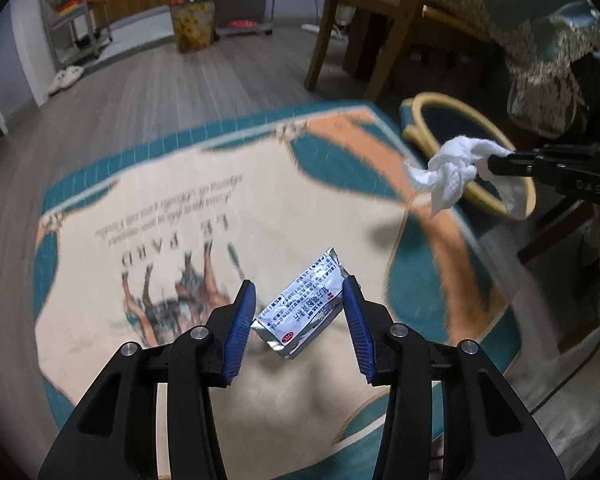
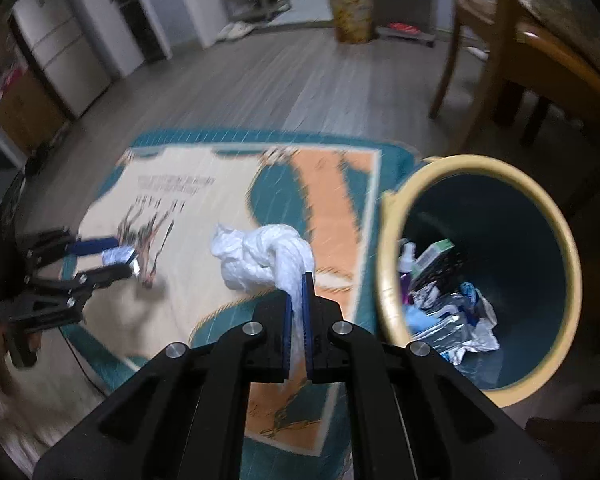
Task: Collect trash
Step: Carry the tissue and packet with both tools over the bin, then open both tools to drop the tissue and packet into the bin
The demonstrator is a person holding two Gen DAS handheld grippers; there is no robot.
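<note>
left hand-held gripper (image 1: 300, 300): i see its blue pads spread wide at the bottom centre of the left wrist view, with a foil packet between them; the right pad's tip touches the packet's edge, the left pad stands just off it. i cannot tell whether the packet is lifted or lying on the rug.
foil packet (image 1: 302, 314): silver sachet with dark print and a small red oval mark, tilted, lower centre of the left wrist view. in the right wrist view it shows small at the left edge, between the other gripper's fingers (image 2: 118, 257).
right hand-held gripper (image 2: 298, 300): i have its jaws narrow, clamped on a twisted white tissue, bottom centre of its own view. in the left wrist view it comes in from the right edge (image 1: 496, 162).
white tissue (image 2: 266, 260): knotted and crumpled, sticking out ahead of the pads, above the rug and just left of the bin's rim; in the left wrist view it hangs in front of the bin opening (image 1: 450, 174).
trash bin (image 2: 556, 240): round, yellow rim, dark teal inside, right side of the right wrist view, with wrappers and small packages at the bottom.
rug (image 1: 220, 200): teal, cream and orange, printed with horses and lettering, lying on grey plank floor.
wooden chair (image 1: 380, 20): upper right of the left wrist view, behind the bin.
</note>
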